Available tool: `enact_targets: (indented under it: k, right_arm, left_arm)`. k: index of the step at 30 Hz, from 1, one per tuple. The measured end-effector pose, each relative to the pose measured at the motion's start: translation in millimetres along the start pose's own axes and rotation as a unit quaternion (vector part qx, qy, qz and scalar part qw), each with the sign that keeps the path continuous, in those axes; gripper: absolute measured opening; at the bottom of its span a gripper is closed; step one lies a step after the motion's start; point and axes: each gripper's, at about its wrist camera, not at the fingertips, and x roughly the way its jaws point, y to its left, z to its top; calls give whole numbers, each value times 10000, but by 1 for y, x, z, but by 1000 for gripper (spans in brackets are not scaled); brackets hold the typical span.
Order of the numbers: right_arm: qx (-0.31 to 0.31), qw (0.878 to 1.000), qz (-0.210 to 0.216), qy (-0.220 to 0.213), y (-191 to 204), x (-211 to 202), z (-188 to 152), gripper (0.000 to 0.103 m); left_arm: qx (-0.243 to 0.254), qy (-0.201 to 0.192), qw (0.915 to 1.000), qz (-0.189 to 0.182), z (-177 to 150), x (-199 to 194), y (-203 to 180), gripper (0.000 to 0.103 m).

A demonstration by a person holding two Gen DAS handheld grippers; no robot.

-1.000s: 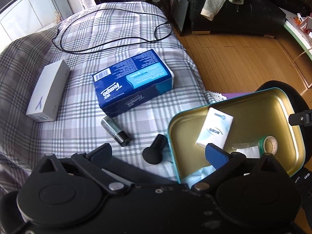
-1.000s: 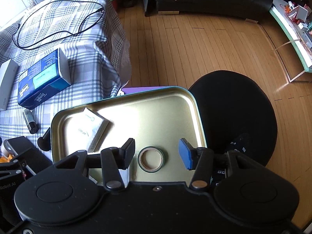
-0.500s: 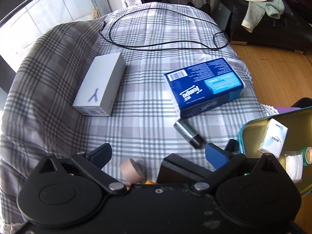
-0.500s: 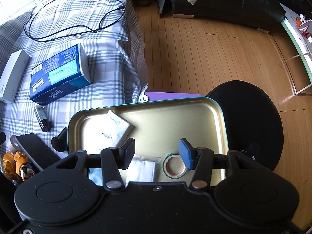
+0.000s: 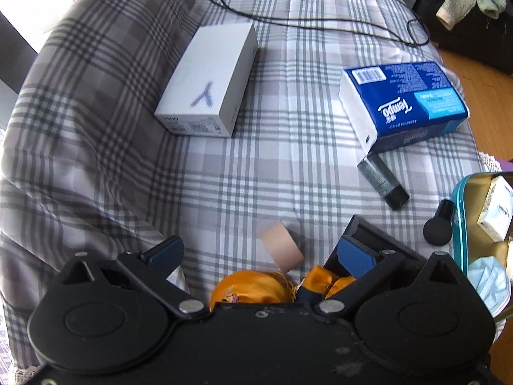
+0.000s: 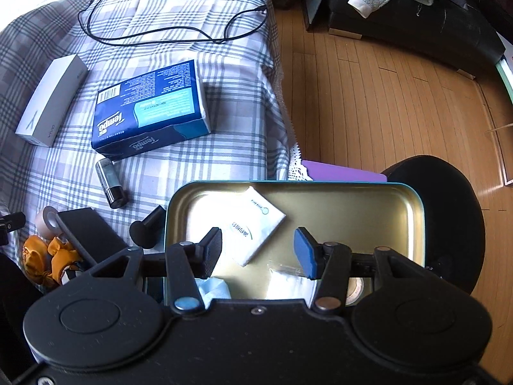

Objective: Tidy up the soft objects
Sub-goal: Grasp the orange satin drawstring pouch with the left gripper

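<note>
Left gripper (image 5: pixel 259 252) has swung from the tin (image 5: pixel 461 224) to the cloth, jaws apart – empty, over the beige tape roll (image 5: pixel 282 250) left of the tin; centre, descend squarely.

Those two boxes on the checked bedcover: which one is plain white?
The long white box, marked with a Y and lying farther from the tin. The other is a blue Tempo tissue pack.

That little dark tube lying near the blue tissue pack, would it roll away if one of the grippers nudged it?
Probably. The tube is round and lies on its side, so a sideways nudge would likely roll it. The checked cloth looks soft and rumpled, which may slow it. Its smooth shiny surface could slip between the pads.
</note>
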Motion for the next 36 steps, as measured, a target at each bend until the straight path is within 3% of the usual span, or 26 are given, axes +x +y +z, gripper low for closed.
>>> enact_targets:
  k: [6, 12, 15, 19, 21, 26, 36]
  right_arm:
    - [-156, 9998, 54, 54, 15, 4, 6, 50]
    - [-187, 9997, 122, 73, 21, 4, 11, 50]
    - [-168, 9997, 137, 79, 21, 6, 13, 50]
    - [-128, 9998, 137, 105, 21, 7, 15, 50]
    - [-121, 9998, 143, 110, 22, 8, 15, 50]
    - [-95, 9997, 183, 132, 22, 9, 17, 50]
    - [-188, 9995, 161, 214, 32, 16, 18, 50]
  left_arm:
    - [779, 1011, 9916, 212, 3, 33, -2, 102]
    - [1662, 1840, 9674, 507, -10, 71, -13, 102]
    - [1963, 2111, 9549, 716, -17, 88, -21, 99]
    - [2054, 2313, 9481, 733, -18, 105, -32, 98]
    - [2086, 2396, 9455, 711, -20, 112, -36, 89]
    - [1903, 2351, 9516, 550, -20, 116, -36, 76]
    - [1719, 1447, 9725, 615, -7, 97, -32, 69]
